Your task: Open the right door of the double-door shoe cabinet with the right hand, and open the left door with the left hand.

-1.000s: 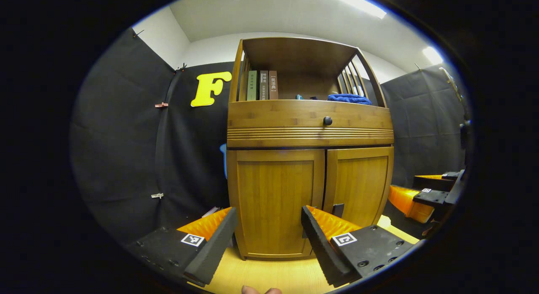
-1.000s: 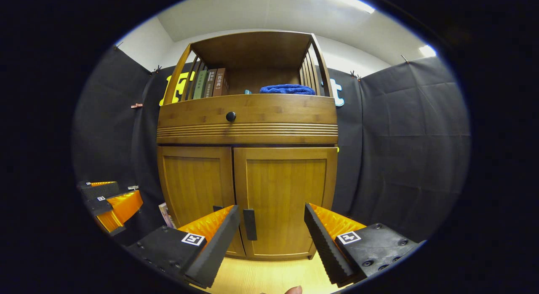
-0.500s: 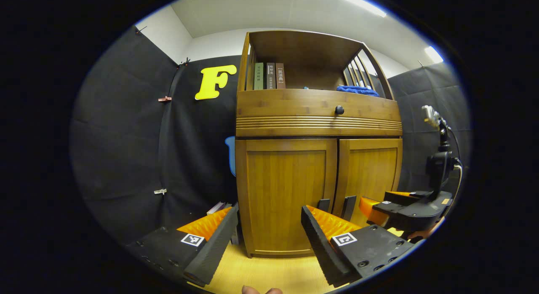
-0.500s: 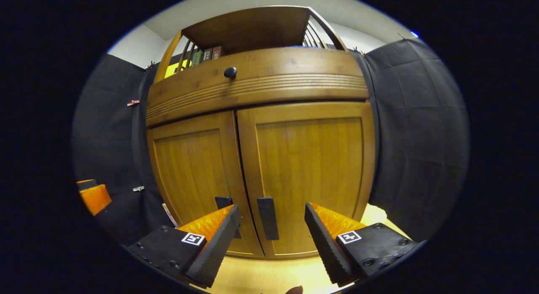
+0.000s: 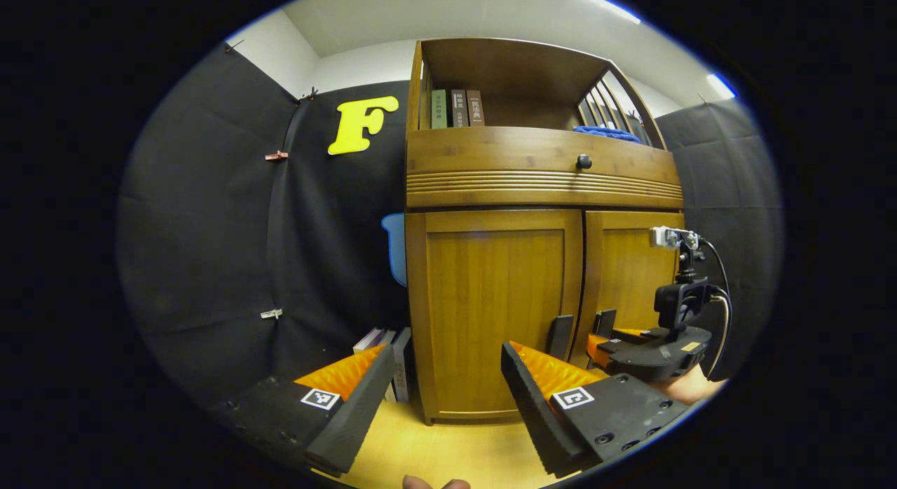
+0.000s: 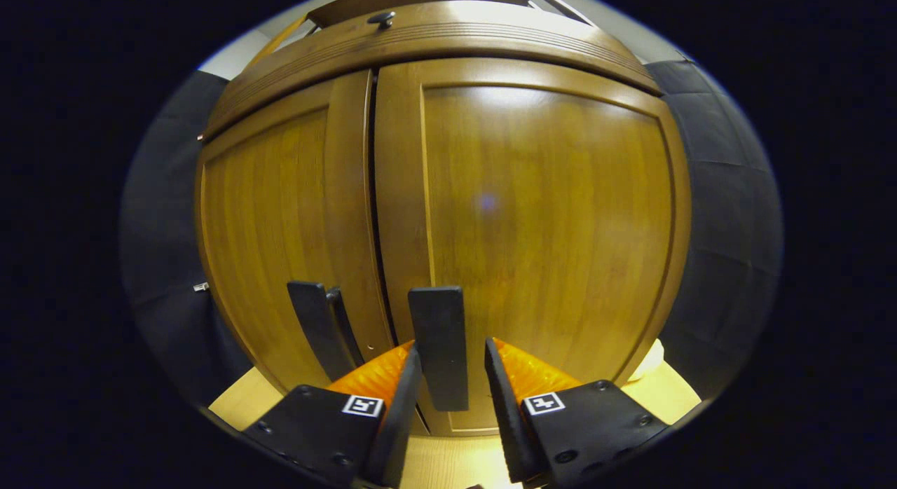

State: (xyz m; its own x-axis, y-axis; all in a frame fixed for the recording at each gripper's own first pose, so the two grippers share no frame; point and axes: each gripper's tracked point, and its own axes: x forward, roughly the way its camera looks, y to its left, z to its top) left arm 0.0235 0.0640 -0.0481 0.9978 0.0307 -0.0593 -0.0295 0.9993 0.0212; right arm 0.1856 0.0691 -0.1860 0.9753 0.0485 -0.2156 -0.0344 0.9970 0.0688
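Right door handle (image 6: 439,347) framed between the right gripper (image 6: 452,391) fingers, both doors shut.

The right gripper is narrowed around the handle, gaps visible either side. The left gripper (image 5: 445,387) is held wide apart before the left door (image 5: 494,307), whose handle (image 5: 559,337) is near its right finger.

The shoe cabinet (image 5: 494,293) is honey-brown wood with vertical grain, a ribbed band, and black door handles (image 6: 439,345). Both grippers have black bodies, orange ridged fingers (image 5: 553,370) and black-and-white square markers (image 6: 362,405). A blue cloth (image 5: 608,132) lies on the shelf beside green and brown books (image 5: 456,108).
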